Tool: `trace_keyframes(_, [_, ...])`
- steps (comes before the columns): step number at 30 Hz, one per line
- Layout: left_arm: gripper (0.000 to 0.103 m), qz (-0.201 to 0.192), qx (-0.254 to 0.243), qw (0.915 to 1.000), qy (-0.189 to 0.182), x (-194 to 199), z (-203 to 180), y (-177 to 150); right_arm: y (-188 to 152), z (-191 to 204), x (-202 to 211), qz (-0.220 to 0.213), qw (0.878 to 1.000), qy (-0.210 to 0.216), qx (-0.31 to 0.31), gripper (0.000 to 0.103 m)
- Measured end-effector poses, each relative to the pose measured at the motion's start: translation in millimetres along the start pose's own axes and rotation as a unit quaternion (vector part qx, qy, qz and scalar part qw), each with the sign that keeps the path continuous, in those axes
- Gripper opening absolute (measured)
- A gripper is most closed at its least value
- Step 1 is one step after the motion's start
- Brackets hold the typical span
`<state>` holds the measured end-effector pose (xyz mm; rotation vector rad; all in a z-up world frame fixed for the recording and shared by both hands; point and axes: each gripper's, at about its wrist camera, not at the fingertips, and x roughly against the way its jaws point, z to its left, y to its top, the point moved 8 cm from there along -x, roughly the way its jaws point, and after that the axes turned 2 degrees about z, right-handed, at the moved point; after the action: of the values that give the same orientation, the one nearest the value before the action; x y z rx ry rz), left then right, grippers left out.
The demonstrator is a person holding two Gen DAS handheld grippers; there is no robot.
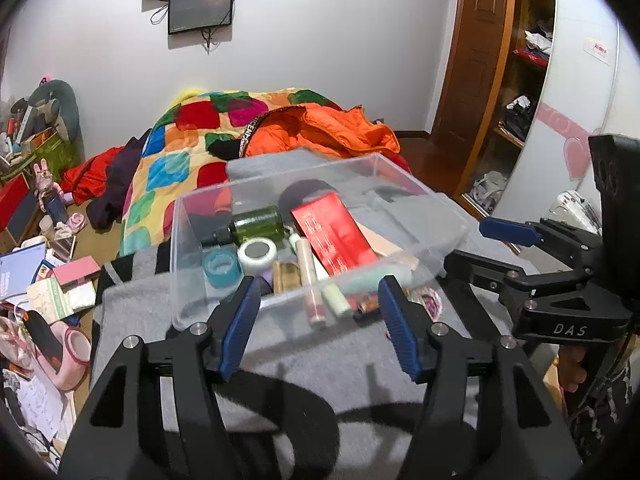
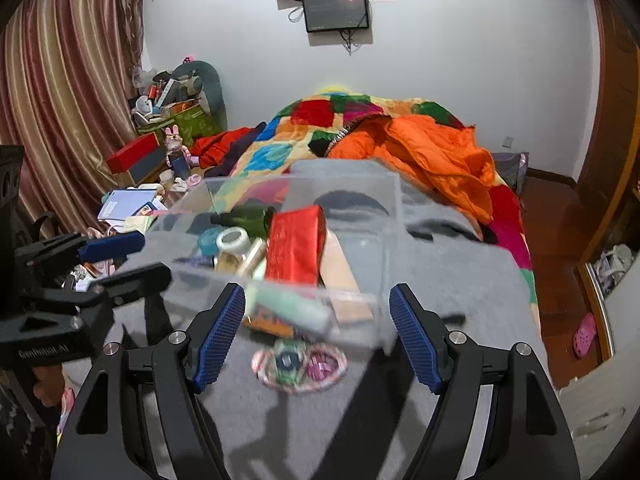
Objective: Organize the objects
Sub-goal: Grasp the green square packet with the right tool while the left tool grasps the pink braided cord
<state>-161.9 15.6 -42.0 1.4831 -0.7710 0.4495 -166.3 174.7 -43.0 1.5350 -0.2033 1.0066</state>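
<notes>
Left wrist view shows one clear plastic bin on the grey blanket, holding one green bottle, two tape rolls, one red box. Bin sits just ahead of the left gripper, spread wide, empty. Right gripper likewise released, a patterned pouch between its fingers.

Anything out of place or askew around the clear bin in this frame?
One item is still outside the clear bin: a small colourful pouch lies on the grey blanket just before the bin's near wall. Inside, the red box leans tilted across other items. Both grippers, left and right, are open and empty.
</notes>
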Motion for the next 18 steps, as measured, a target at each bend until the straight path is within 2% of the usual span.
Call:
trace_keyframes(4, [0.061, 0.018, -0.001, 0.9998, 0.002, -4.8, -1.7, -17.5, -24.7, -0.6, -8.8, 0.024, 1.000, 0.003, -0.009, 0.071])
trace_keyframes(6, [0.061, 0.029, -0.003, 0.9995, 0.009, -9.3, -1.3, -27.9, -34.6, 1.4, -19.0, 0.037, 0.999, 0.001, -0.009, 0.067])
trace_keyframes(8, [0.061, 0.042, -0.004, 0.9991, 0.009, -14.0, -1.3, -38.8, -40.7, 4.2, -29.1, 0.052, 0.999, 0.000, -0.006, 0.052])
trace_keyframes(11, [0.061, 0.061, -0.002, 0.9981, 0.010, -20.9, 0.5, -53.9, -48.1, 10.7, -42.4, 0.072, 0.997, 0.010, 0.000, 0.041])
trace_keyframes(18, [0.061, 0.087, 0.012, 0.9961, 0.000, -32.2, 3.5, -74.9, -51.3, 21.9, -54.0, 0.087, 0.996, 0.010, 0.018, 0.040])
